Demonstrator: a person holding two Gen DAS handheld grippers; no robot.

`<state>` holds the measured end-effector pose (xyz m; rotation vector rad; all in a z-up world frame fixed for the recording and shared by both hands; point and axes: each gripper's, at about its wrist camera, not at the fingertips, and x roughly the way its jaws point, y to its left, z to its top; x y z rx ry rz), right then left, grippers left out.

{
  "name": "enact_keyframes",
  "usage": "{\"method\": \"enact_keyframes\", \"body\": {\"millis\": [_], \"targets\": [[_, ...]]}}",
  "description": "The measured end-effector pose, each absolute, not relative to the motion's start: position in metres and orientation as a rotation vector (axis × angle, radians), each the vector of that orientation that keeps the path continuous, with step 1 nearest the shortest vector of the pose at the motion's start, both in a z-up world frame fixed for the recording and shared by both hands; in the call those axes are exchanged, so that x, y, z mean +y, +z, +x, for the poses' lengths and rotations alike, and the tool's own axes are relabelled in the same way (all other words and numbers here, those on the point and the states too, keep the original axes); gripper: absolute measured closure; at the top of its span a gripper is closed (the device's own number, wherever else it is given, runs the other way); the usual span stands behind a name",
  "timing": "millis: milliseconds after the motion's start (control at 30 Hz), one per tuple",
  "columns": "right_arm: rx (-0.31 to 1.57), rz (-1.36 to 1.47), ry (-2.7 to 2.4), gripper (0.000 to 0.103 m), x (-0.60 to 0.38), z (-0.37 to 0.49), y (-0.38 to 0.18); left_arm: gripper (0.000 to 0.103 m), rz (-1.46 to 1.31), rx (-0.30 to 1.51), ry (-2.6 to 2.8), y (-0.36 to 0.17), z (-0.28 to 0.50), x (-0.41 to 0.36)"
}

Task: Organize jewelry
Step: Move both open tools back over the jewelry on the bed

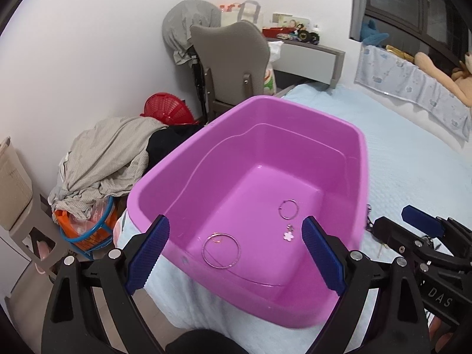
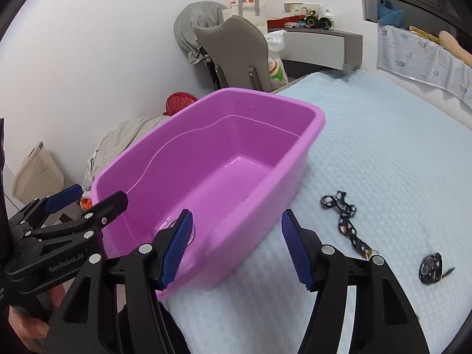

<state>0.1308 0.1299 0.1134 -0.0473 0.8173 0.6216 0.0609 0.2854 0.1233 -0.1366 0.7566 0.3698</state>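
A pink plastic tub [image 1: 348,126] stands on the light blue bed near its corner. On its floor lie a large thin bangle [image 1: 221,250], a smaller ring-shaped bangle [image 1: 288,209] and a small white flower charm [image 1: 288,235]. My left gripper [image 1: 236,253] is open and empty, held over the tub's near edge. My right gripper [image 2: 236,247] is open and empty at the tub's right near corner [image 2: 253,253]. A black patterned ribbon [image 2: 345,221] and a small black patterned piece [image 2: 430,268] lie on the bed to the right of the tub.
The bed's edge runs just below the tub. Beside the bed stand a grey chair [image 1: 233,65], a red basket [image 1: 168,109] and a pile of clothes [image 1: 109,159]. A desk with clutter [image 2: 321,38] and a padded bed rail [image 1: 413,91] are behind.
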Motion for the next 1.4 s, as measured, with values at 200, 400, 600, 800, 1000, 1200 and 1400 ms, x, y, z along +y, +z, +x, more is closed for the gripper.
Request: {"method": "enact_keyframes", "body": {"millis": [200,400,600,800,1000,1200,1400], "targets": [[0.809,0.005,0.587,0.041,0.090,0.103,0.110,0.014,-0.113,0.750,0.309,0.125,0.048,0.251],[0.822,0.064,0.535,0.041,0.040,0.080,0.101,0.014,-0.087,0.766,0.234,0.119,0.042,0.211],[0.836,0.109,0.431,0.041,-0.024,0.056,0.085,0.014,-0.078,0.774,0.152,0.107,0.034,0.170],[0.884,0.131,0.307,0.041,-0.090,0.027,0.059,0.014,-0.062,0.787,0.081,0.091,0.032,0.129],[0.910,0.165,0.202,0.041,-0.146,0.000,0.038,0.014,-0.035,0.816,0.007,0.073,0.030,0.088],[0.916,0.167,0.106,0.041,-0.184,-0.024,0.014,0.014,-0.017,0.834,-0.053,0.051,0.026,0.053],[0.942,0.221,0.071,0.041,-0.209,-0.031,-0.012,0.014,0.002,0.870,-0.099,0.020,0.022,0.022]]}}
